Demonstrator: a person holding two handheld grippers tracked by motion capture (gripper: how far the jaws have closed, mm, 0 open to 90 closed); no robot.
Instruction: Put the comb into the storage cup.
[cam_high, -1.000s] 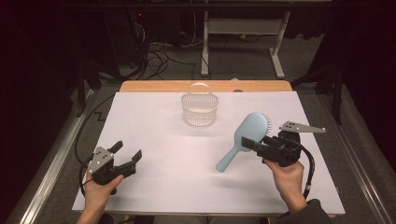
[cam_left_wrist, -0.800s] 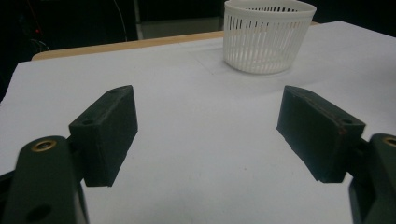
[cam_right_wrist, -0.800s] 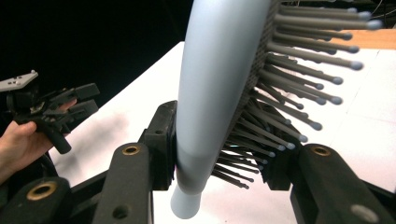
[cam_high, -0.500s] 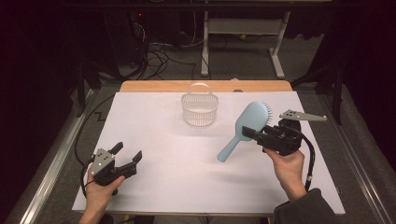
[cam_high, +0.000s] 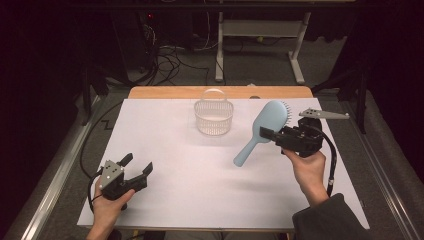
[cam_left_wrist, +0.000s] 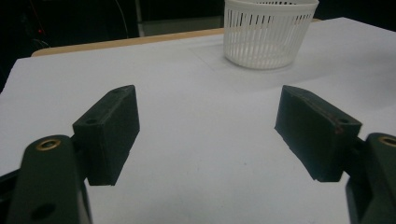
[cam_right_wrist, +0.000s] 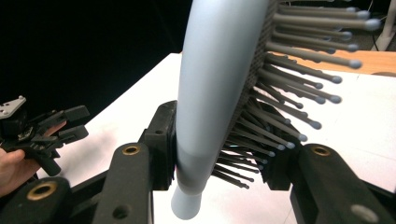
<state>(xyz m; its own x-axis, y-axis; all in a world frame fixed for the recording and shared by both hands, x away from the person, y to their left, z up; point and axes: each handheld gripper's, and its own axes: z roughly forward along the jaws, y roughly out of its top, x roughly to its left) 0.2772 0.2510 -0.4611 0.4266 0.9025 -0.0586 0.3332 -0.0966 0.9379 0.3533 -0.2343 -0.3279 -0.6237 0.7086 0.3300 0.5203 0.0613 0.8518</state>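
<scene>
**Hairbrush held aloft beside the basket, left gripper idle**

The right gripper (cam_high: 267, 134) is clenched on a pale blue hairbrush (cam_high: 264, 127), gripping it at the neck where the handle meets the paddle head. In the right gripper view one pad presses the smooth back of the brush (cam_right_wrist: 219, 84) and the other bears against the lowest bristles (cam_right_wrist: 289, 84), so the brush sits crosswise between the jaws with its ball-tipped pins pointing to one side. Seen from the high view, the brush is clear of the white table cover (cam_high: 200, 175), its head angled up toward the far edge and its handle slanting down and toward the person – just to the right of the white slatted basket (cam_high: 214, 117), near it but not touching. Gripping at the neck probably keeps the heavier head from swinging, and the raised, tilted pose looks suited to carrying the brush over the basket's rim.

The left gripper (cam_high: 136, 167) rests low on the cover at the near left, well apart from the basket (cam_left_wrist: 267, 32); its jaws are spread wide with nothing between them – apparently waiting, perhaps to steady the basket.

No brand, label or readable writing appears on the brush, basket or grippers
</scene>
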